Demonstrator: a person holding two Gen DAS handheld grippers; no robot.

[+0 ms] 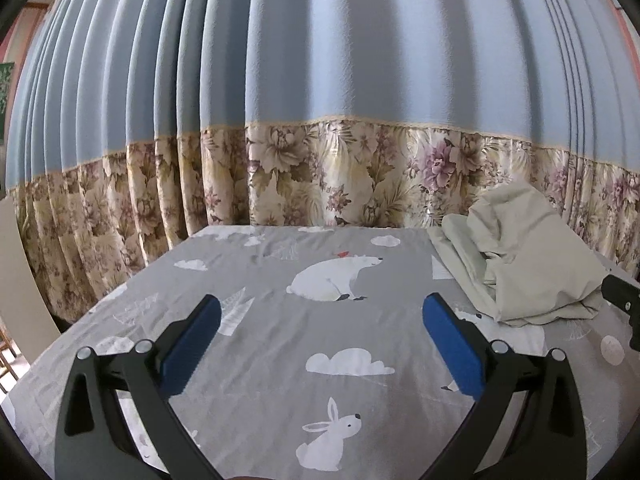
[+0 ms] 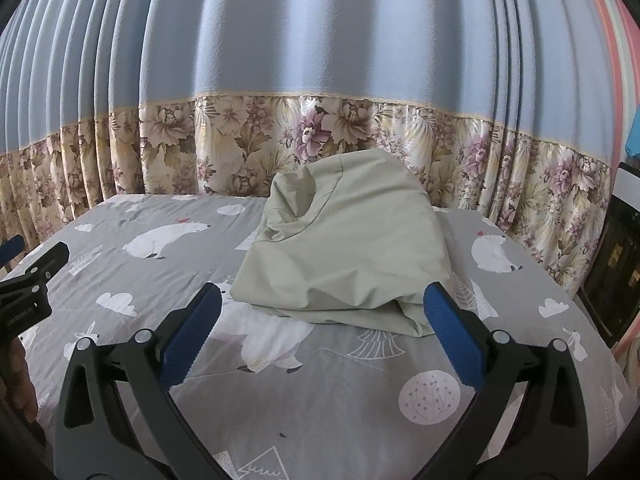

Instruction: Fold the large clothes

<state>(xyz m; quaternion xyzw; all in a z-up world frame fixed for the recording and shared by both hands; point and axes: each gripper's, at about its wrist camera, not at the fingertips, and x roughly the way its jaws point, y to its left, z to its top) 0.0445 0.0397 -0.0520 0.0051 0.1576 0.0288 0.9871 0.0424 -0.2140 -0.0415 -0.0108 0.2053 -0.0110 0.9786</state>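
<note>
1. The pale green garment (image 2: pixel 344 248) lies in a rumpled heap on the bed sheet (image 2: pixel 320 400), filling the centre of the right wrist view; in the left wrist view it sits at the right edge of the frame (image 1: pixel 524 264). It is bunched and humped, with loose folds and no flat, squared edges showing.

2. The right gripper (image 2: pixel 322 332) has its jaws spread wide and holds nothing; its blue pads (image 2: pixel 452 340) frame the near hem of the heap from the lower part of the frame, the right pad just beside the cloth.

3. The left gripper (image 1: pixel 322 344) is likewise wide open and empty, pointed at bare sheet in the lower centre of its own frame, well apart from the garment.

4. Judgement: a heap like this is not a folded garment, so the work of spreading it flat and folding is still to be done. The next move calls for finding an edge or corner in the bundle, and that is hard to pick out from here.

5. Only the right view shows the heap whole, with the left gripper at its left edge. Only the left view shows the open stretch of sheet in the centre, with a black tip of the right gripper at its far right.

6. Behind all hangs a blue curtain (image 2: pixel 320 40) with a floral border.
</note>
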